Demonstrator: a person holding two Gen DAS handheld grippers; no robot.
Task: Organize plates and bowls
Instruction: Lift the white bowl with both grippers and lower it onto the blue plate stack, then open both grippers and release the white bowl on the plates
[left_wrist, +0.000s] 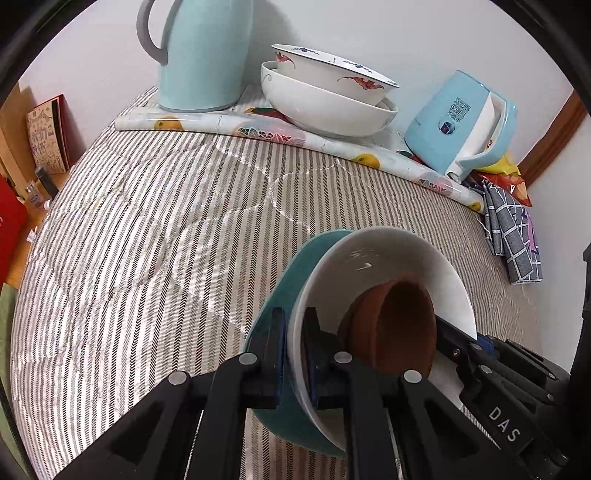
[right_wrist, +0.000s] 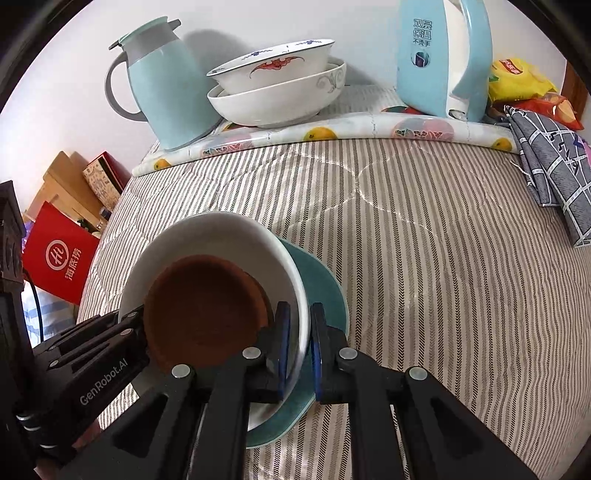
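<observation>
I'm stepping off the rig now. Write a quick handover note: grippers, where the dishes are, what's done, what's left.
Left gripper: shut on the left rims of the teal plate and white bowl.
Right gripper: shut on the opposite rims.
Stack: brown dish in white bowl on teal plate, over the striped tablecloth.
Done: these three are nested; two patterned bowls are stacked at the back.
Left: set the stack down, release.
</observation>
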